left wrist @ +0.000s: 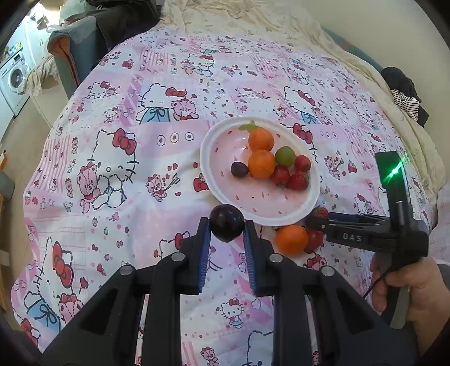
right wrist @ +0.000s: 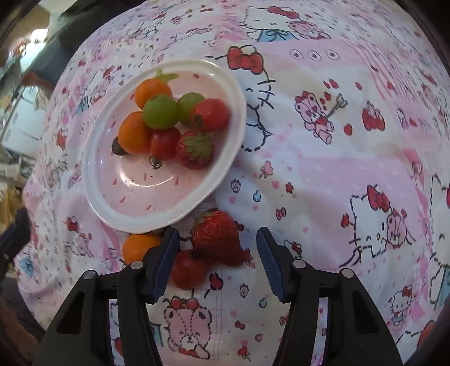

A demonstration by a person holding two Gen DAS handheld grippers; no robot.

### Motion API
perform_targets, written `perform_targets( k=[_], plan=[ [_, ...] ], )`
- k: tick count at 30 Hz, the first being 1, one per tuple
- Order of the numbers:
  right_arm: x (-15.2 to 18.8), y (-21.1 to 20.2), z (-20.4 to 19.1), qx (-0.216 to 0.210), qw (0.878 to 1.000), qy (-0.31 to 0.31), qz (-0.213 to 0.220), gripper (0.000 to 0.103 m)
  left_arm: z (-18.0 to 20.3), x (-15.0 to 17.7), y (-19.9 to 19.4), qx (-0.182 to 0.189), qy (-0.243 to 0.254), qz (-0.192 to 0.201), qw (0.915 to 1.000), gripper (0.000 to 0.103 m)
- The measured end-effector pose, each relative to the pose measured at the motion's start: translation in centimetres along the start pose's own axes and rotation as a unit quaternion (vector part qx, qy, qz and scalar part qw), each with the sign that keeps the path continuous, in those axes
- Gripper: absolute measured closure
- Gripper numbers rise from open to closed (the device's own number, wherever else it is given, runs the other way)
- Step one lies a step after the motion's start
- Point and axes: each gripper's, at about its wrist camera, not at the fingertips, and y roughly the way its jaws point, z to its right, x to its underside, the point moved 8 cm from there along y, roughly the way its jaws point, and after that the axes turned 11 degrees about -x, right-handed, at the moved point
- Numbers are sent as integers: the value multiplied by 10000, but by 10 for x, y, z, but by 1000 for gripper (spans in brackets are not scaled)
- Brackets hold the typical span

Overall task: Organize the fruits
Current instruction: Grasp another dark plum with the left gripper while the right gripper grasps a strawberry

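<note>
- A bedspread (left wrist: 118,174) printed with pink cartoon cats and bears covers the whole work surface; cream bedding (left wrist: 253,19) lies rumpled beyond its far edge.
- A washing machine (left wrist: 14,78) stands at the far left of the left wrist view, well apart from the fruit.
- A white plate (left wrist: 216,180) with a pink centre rests on the bedspread, roughly in the middle of it.
- The left gripper (left wrist: 226,223) is held above the bedspread just short of the plate's near rim, its blue pads clenched on a dark plum (left wrist: 226,222) that sits between the fingertips.
- The right gripper (right wrist: 218,235) points down at the cloth just beside the plate's near rim, jaws apart and touching nothing; a loose strawberry (right wrist: 216,236) lies between them, nearer the left finger.
- A person's hand (left wrist: 407,284) grips the handle of the right gripper at the right edge of the left wrist view.
- On the plate, clustered toward the far side and touching one another: two oranges (left wrist: 261,163), green grapes (right wrist: 160,111), red tomatoes (right wrist: 211,114), a strawberry (right wrist: 194,150) and a small dark grape (left wrist: 239,169).
- Off the plate, a loose orange (left wrist: 291,239) sits against the near rim.
- A loose tomato (right wrist: 185,269) lies just beside it, touching the loose strawberry.
</note>
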Motion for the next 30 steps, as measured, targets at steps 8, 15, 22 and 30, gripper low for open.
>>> perform_targets(
  k=[8,15,22,30],
  plan=[
    [-2,-10,4,-279,9993,164,207,68,6,-3,2,-45,60,103,9999,83],
    [-3,-36,13,-651,9946,536,602,68,-1,-3,7,-229,68,191,9995,83],
    [-6,-63,10,-970,9881,677,980,68,-12,-7,7,-339,-34,345,9988,83],
    [-17,-108,-4,-1466,9732,660,1645,68,-19,-20,-10,-238,-133,648,9975,83]
  ],
)
